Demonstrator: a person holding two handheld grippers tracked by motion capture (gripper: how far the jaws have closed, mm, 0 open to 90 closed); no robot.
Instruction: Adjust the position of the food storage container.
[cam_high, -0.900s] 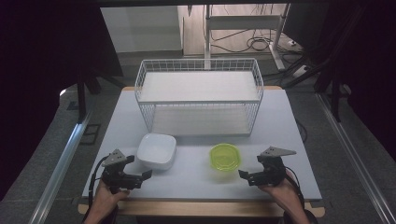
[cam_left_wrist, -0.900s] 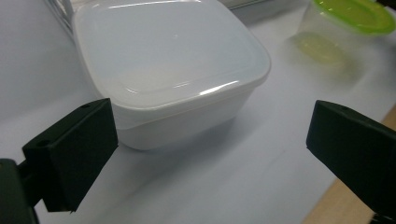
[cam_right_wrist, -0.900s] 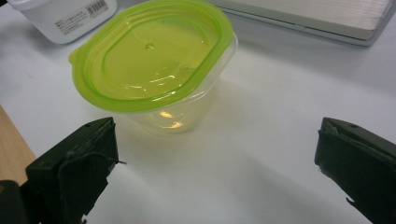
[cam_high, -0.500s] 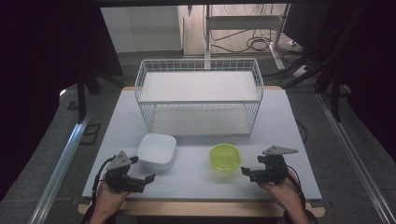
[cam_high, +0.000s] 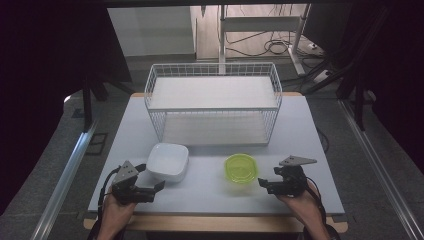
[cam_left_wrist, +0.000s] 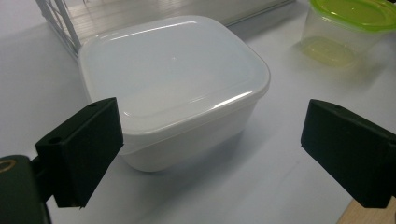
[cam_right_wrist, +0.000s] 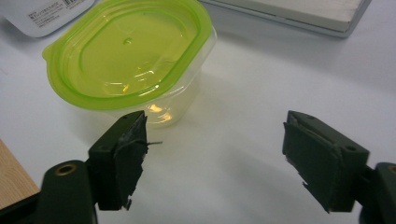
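A white square lidded container sits on the grey table, front left. A clear tub with a lime-green lid stands to its right. My left gripper is open just in front of the white container, its jaws spread wider than the near corner and touching nothing. My right gripper is open too, pointing left at the green-lidded tub, a little short of it and to its right. The tub also appears in the left gripper view.
A white wire basket with a shelf board stands at the back middle of the table. The table's wooden front edge runs just behind both hands. Bare tabletop lies to either side of the basket.
The left gripper has shifted slightly toward the table's front edge and to the right. The right gripper has barely moved. Both containers stay put.
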